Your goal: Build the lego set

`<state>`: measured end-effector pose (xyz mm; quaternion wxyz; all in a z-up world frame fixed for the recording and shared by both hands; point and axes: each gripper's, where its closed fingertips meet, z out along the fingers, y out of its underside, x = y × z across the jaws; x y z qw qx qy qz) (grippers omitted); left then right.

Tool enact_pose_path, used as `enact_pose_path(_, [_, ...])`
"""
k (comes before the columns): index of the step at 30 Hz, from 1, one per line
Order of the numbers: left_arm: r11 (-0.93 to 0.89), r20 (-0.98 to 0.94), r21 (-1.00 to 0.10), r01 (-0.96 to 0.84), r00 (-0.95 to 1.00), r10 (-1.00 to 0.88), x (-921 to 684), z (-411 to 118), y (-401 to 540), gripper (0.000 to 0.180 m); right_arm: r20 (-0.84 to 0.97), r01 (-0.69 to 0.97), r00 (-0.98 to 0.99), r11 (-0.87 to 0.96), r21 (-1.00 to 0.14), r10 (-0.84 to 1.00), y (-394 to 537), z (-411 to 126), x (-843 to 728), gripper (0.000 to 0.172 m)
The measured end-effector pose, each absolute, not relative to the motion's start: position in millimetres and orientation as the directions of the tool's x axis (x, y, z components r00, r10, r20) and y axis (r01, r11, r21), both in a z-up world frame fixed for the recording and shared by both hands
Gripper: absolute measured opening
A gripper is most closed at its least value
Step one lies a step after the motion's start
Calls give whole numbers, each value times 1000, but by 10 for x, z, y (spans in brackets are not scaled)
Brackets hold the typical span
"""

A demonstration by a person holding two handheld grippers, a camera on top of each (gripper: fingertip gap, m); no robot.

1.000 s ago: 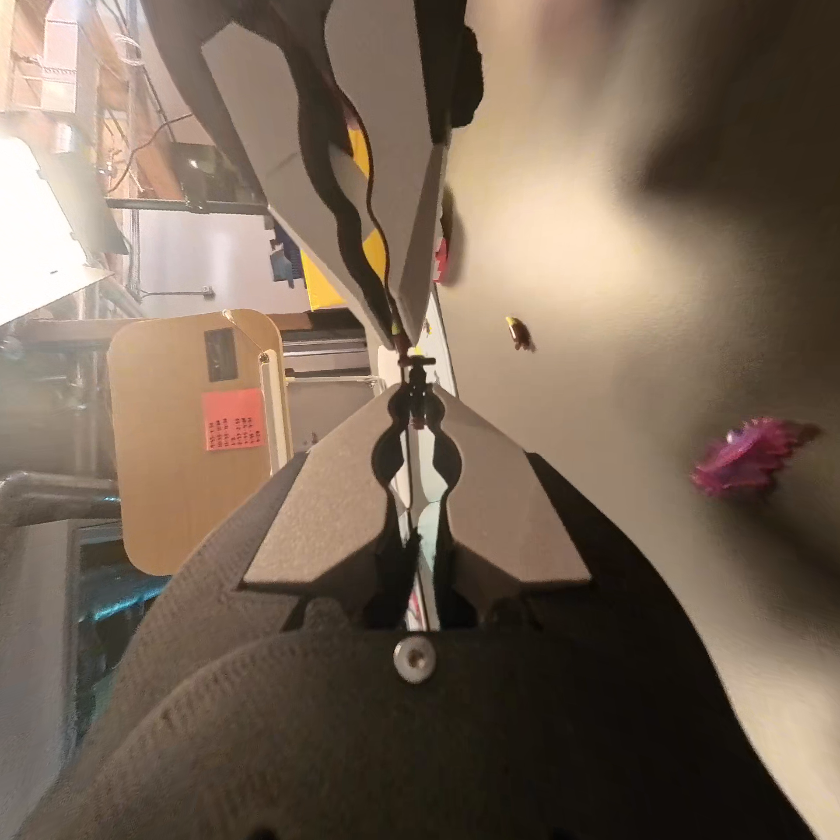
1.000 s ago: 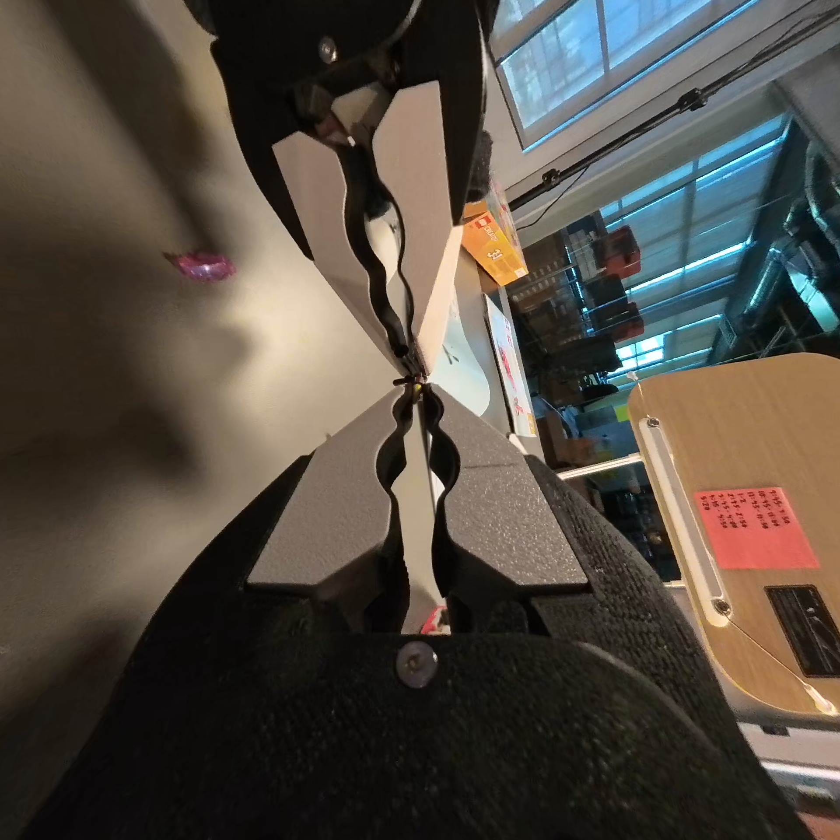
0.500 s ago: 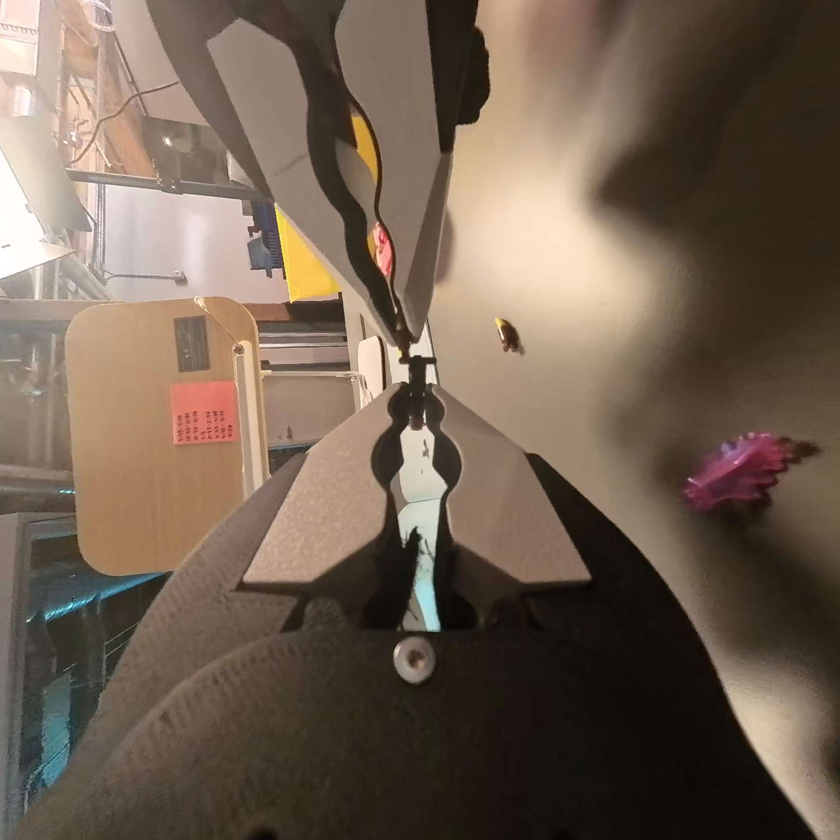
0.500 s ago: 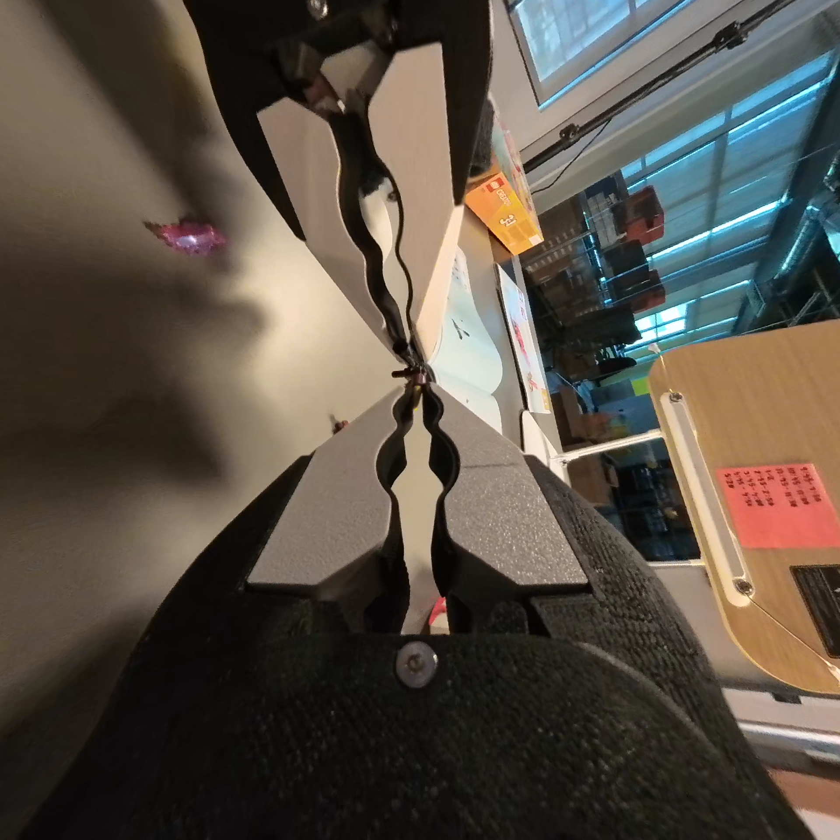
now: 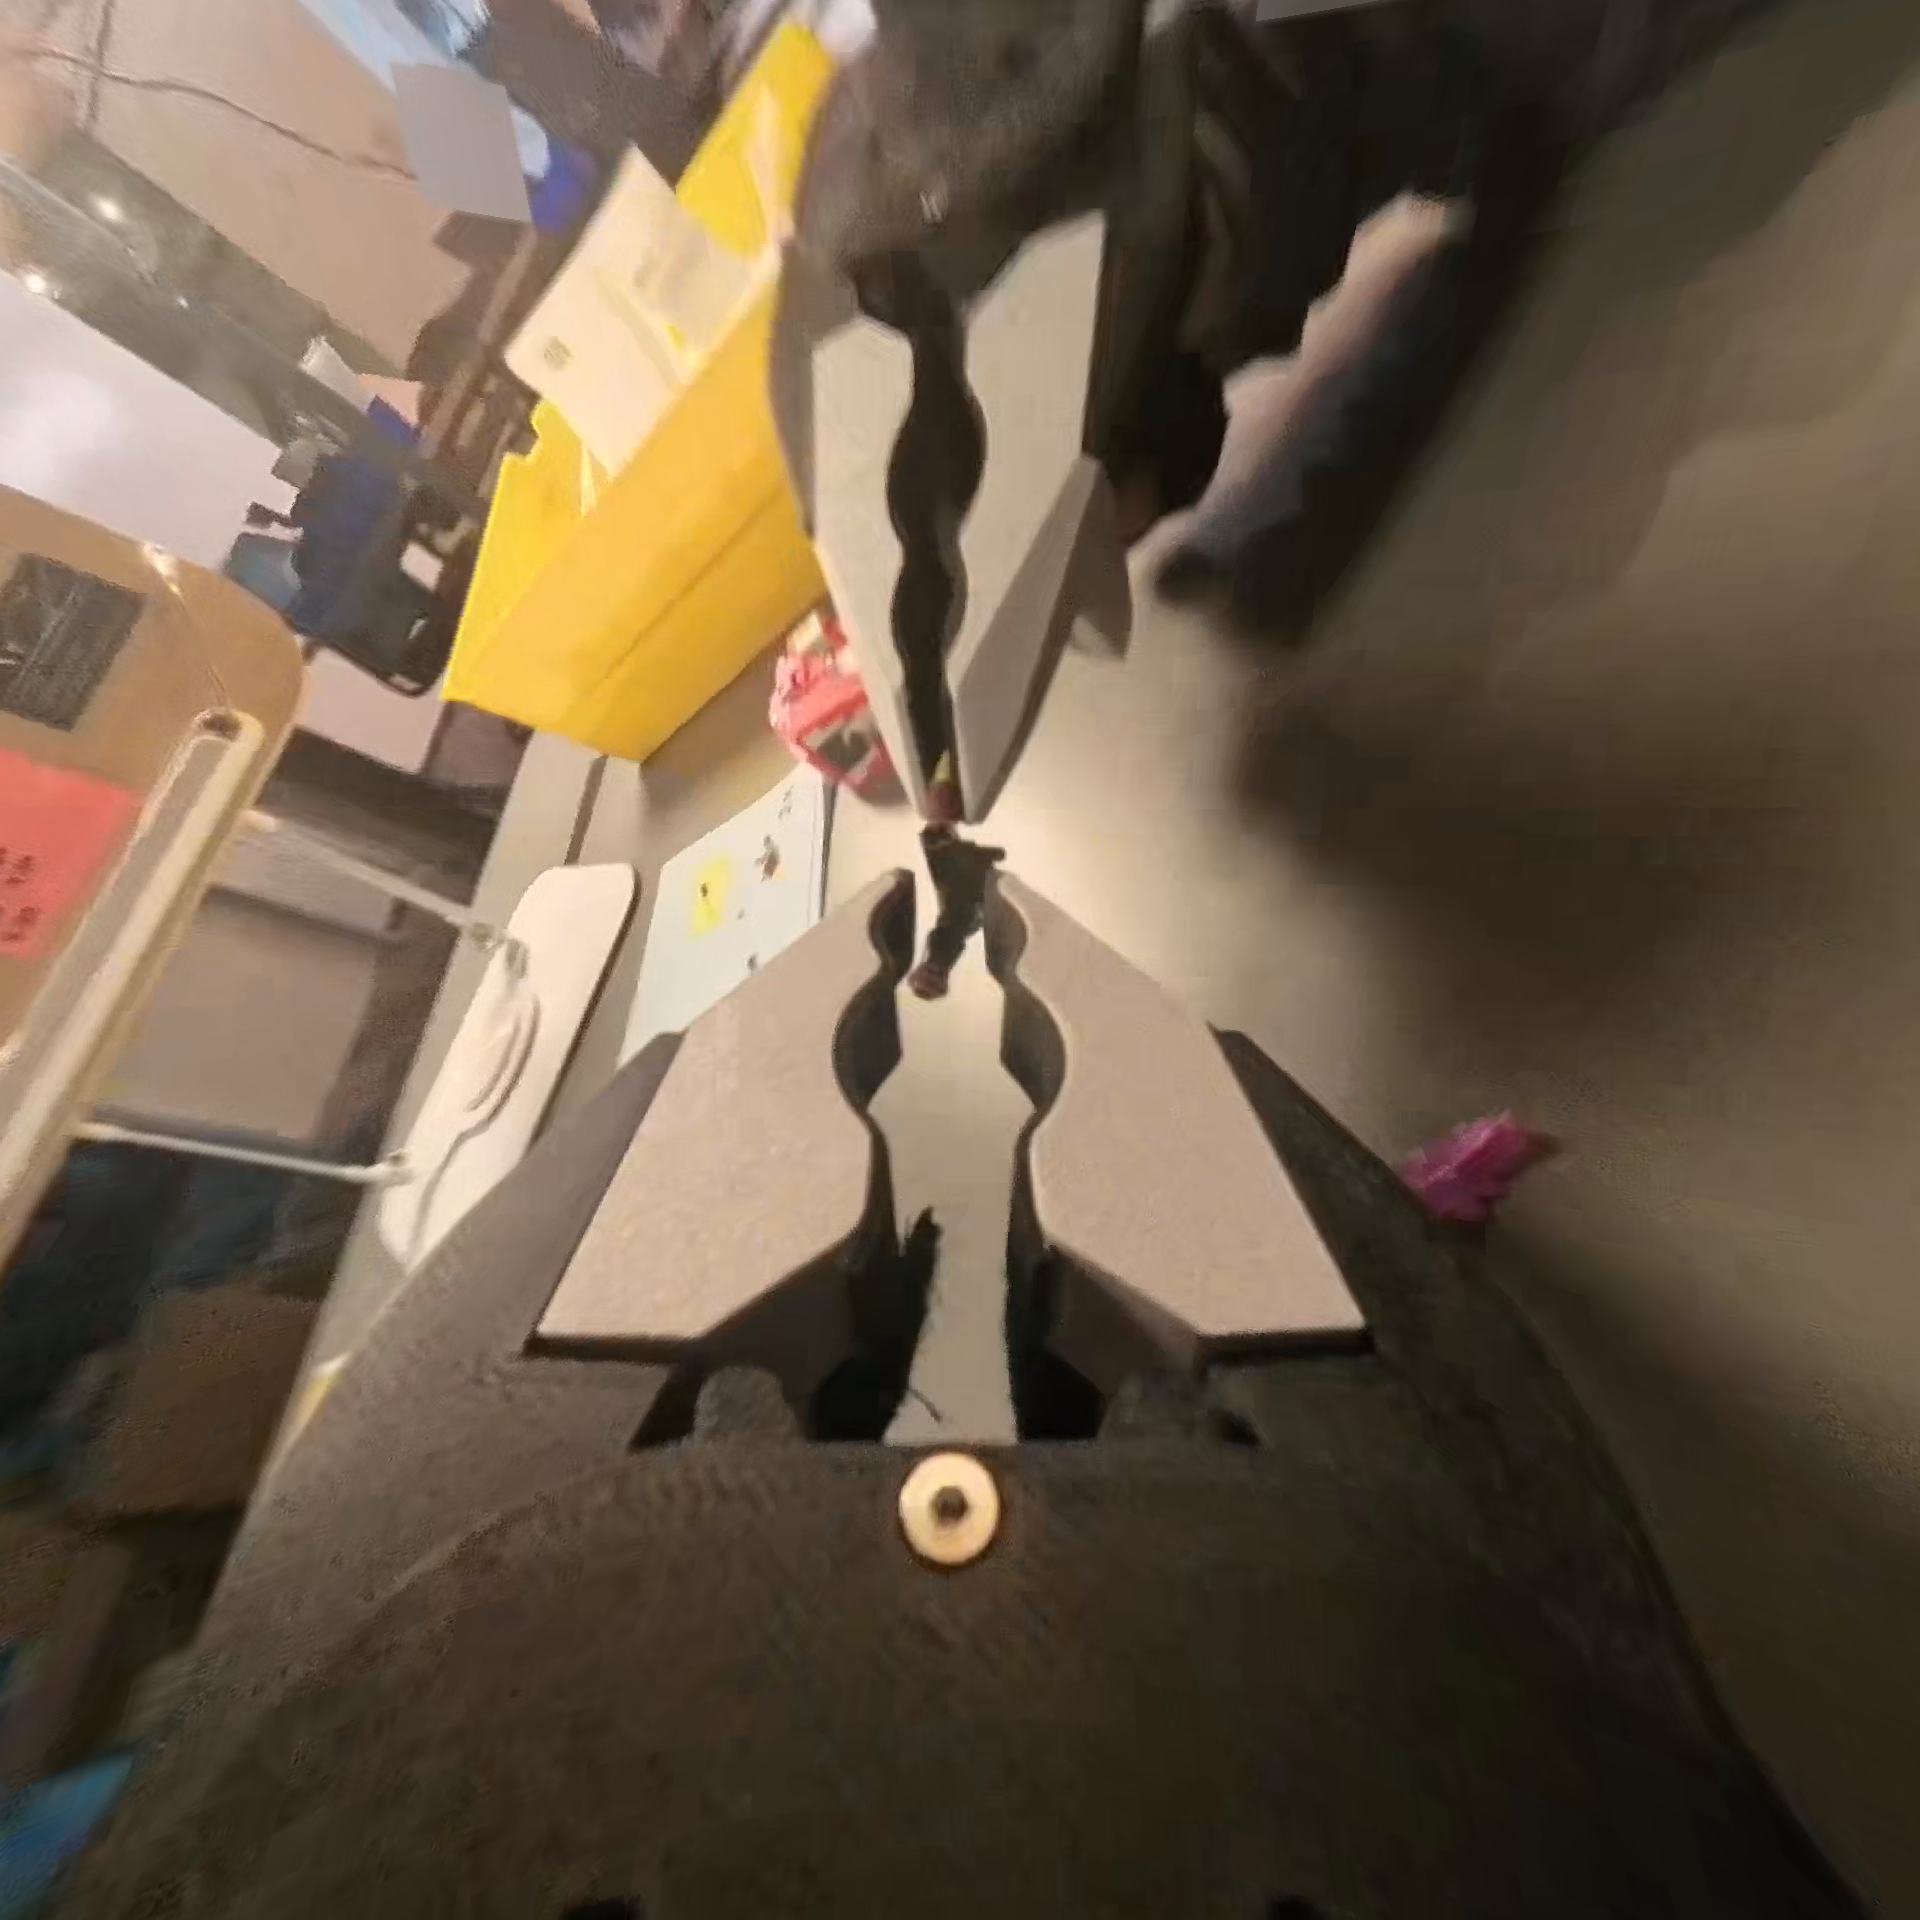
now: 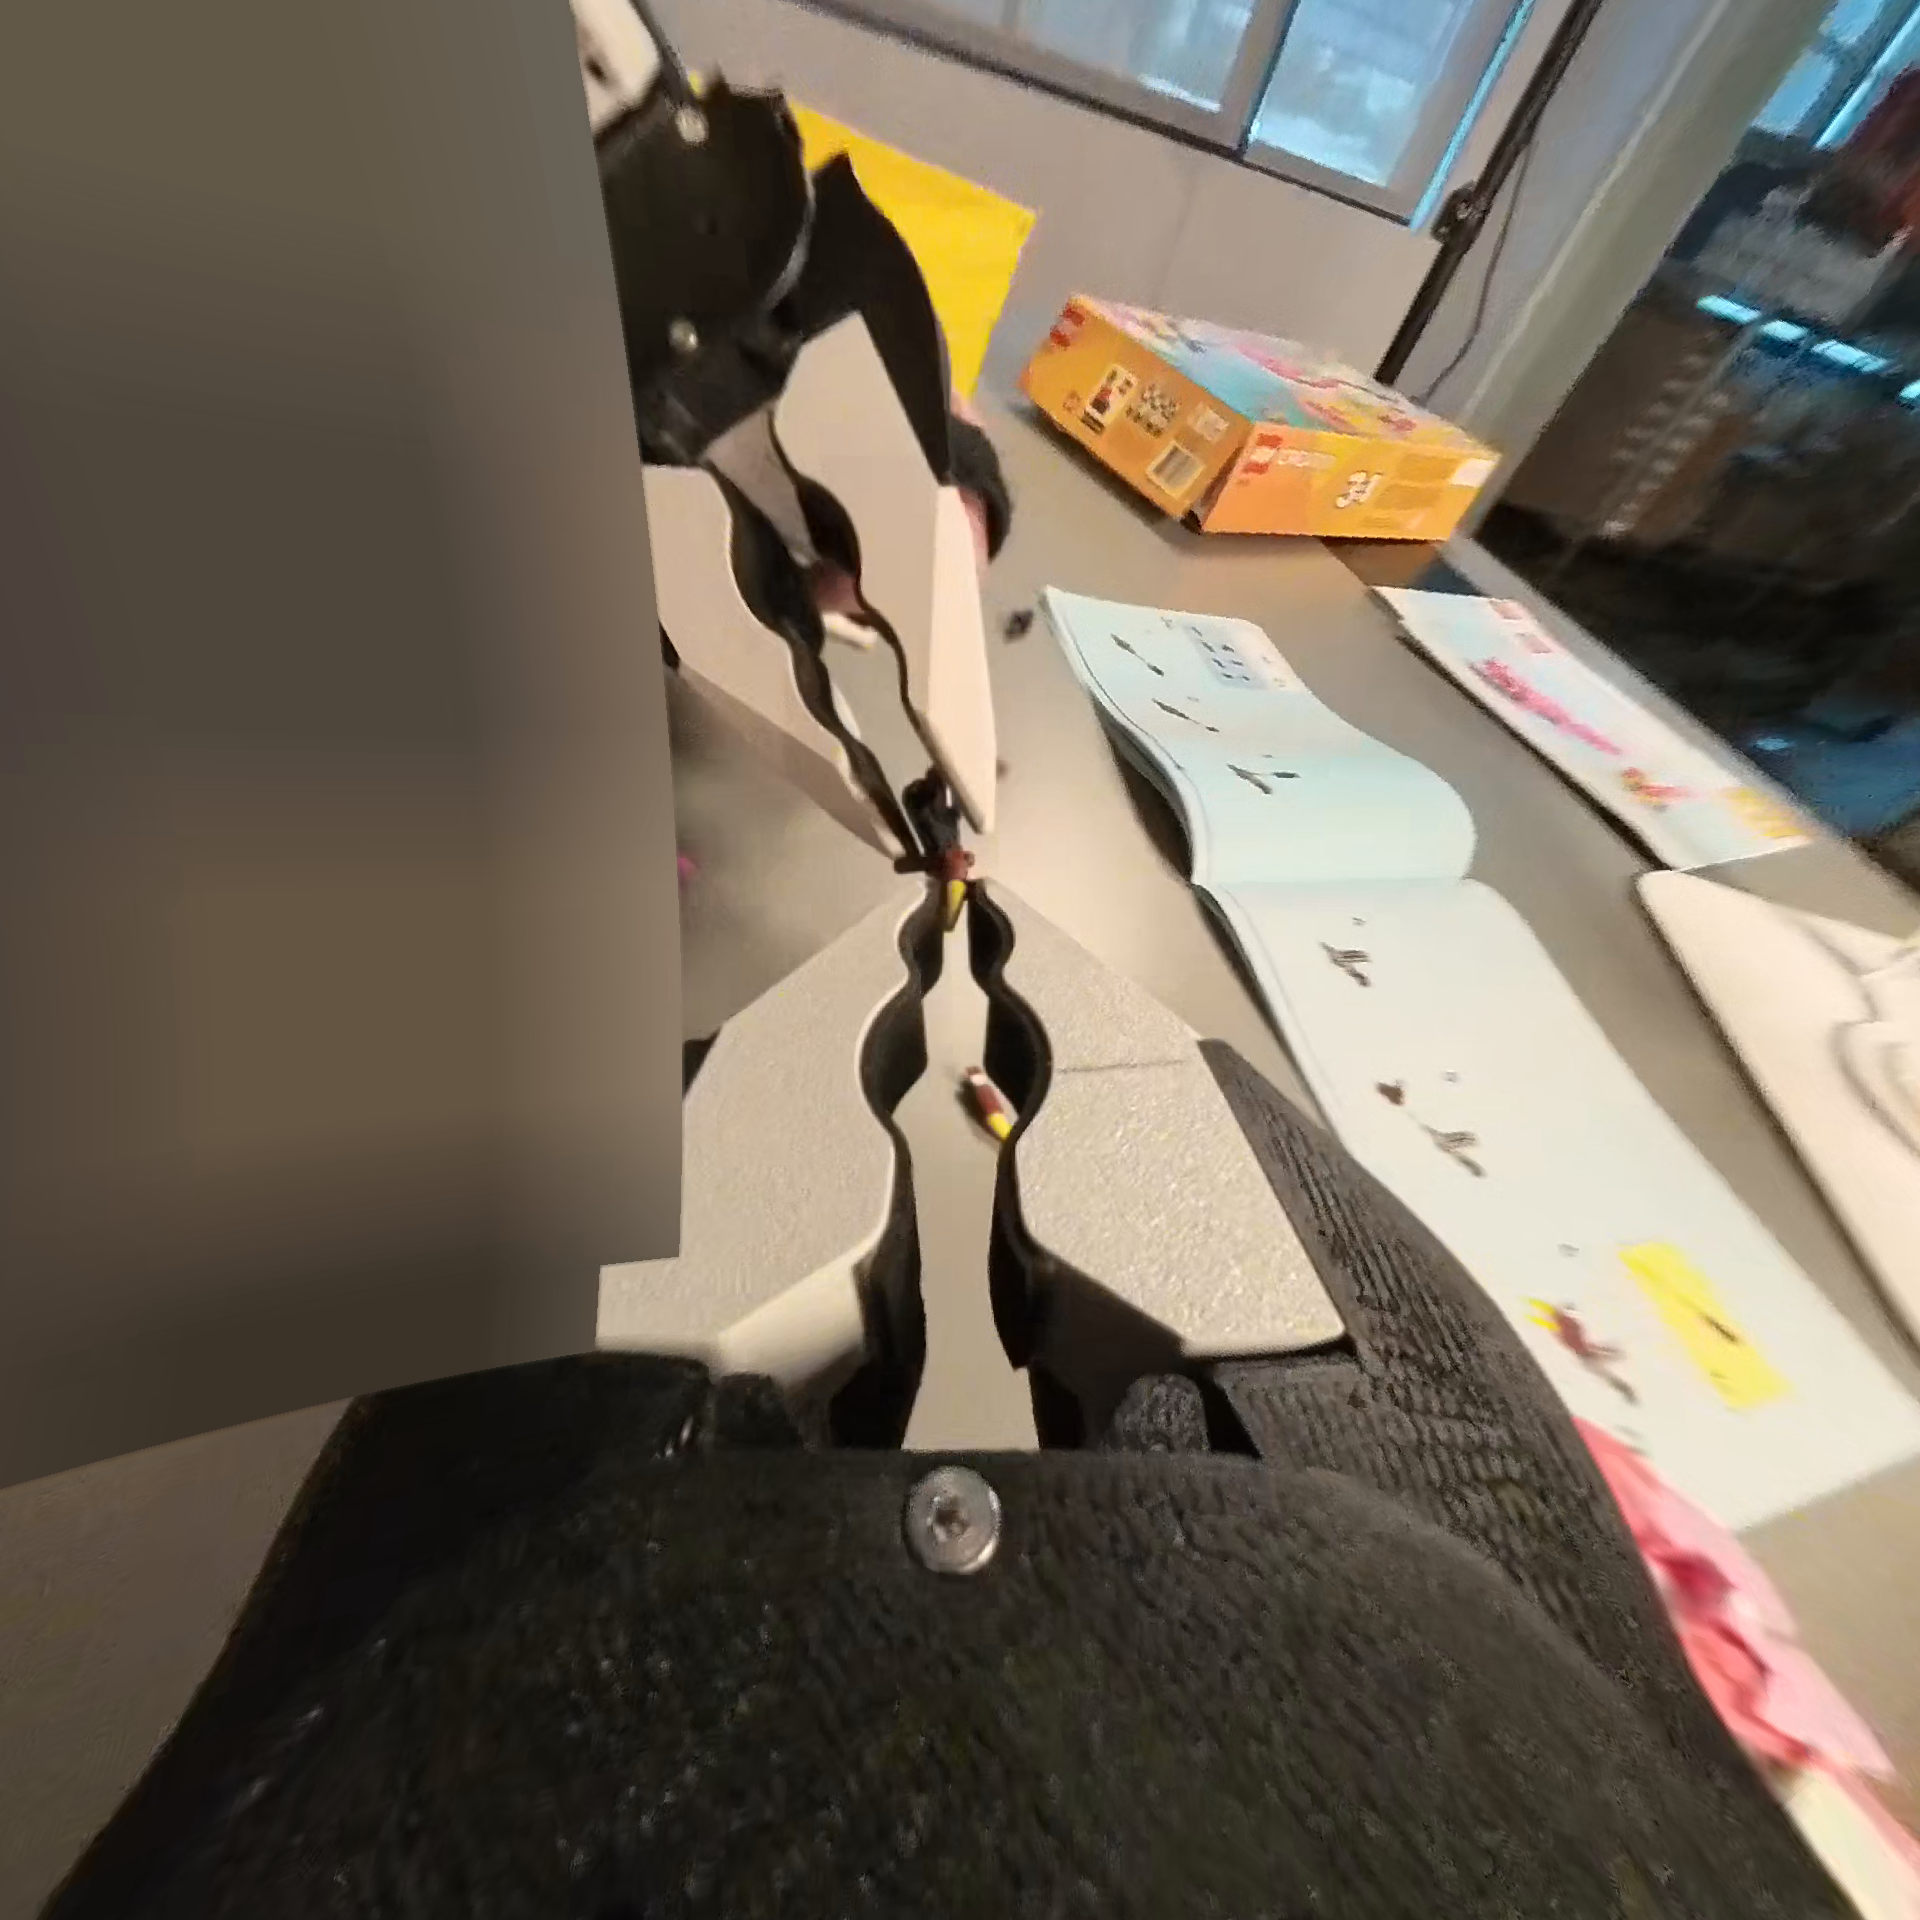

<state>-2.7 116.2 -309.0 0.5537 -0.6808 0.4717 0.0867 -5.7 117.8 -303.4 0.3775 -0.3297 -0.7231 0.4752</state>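
My right gripper [image 6: 951,899] is shut on the yellow end of a small stick-like toy piece [image 6: 948,906], held above the grey table [image 6: 1091,727]. A dark red joint [image 6: 948,857] and a black part [image 5: 951,904] continue from it. My left gripper [image 5: 948,888] faces it tip to tip and is open. The black part stands between its fingertips [image 5: 894,894], with table showing through on the left side. The right gripper also shows in the left wrist view [image 5: 940,805], and the left gripper in the right wrist view [image 6: 930,821].
A loose brown and yellow piece [image 6: 987,1107] and a purple piece [image 5: 1470,1164] lie on the table. An open booklet [image 6: 1351,831], an orange box [image 6: 1247,416], a yellow bin [image 5: 644,540], a white tray [image 5: 509,1039] and a pink item [image 5: 831,717] lie farther off. Less than 4 cm separates the two grippers' tips.
The left gripper's jaws have opened; earlier they were shut on the black part. Both grippers have swung round, so the table now lies flatter in the views. The right gripper has kept its grip.
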Motion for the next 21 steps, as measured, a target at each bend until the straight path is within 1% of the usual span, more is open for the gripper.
enact_pose_path(1, [57, -595, -719, -693, 570, -567, -5, -3045, 1143, 12, 167, 128, -519, 269, -955, 838, 1153, -3009, -45, 2])
enact_pose_path(3, [45, -533, -770, -637, 603, -594, -7, -3009, 1119, 14, 67, 137, -543, 168, -976, 837, 1137, -2959, -32, 3])
enact_pose_path(6, [23, -451, -822, -568, 626, -636, 18, -2980, 1082, 16, -41, 161, -569, 62, -985, 822, 1118, -2927, -24, 3])
enact_pose_path(9, [-1, -361, -875, -484, 654, -665, 39, -2921, 1062, 12, -126, 178, -589, -24, -984, 798, 1090, -2882, -16, 3])
enact_pose_path(13, [-98, -160, -941, -325, 680, -716, 42, -2834, 1046, 6, -203, 177, -601, -119, -977, 773, 1079, -2797, -12, 3])
enact_pose_path(16, [-95, -110, -964, -248, 700, -706, 33, -2722, 1068, 5, -242, 145, -597, -194, -970, 765, 1100, -2683, -18, 3])
enact_pose_path(21, [-93, -11, -990, -102, 729, -684, 11, -2592, 1131, 4, -239, 81, -562, -235, -969, 792, 1163, -2571, -40, 3])
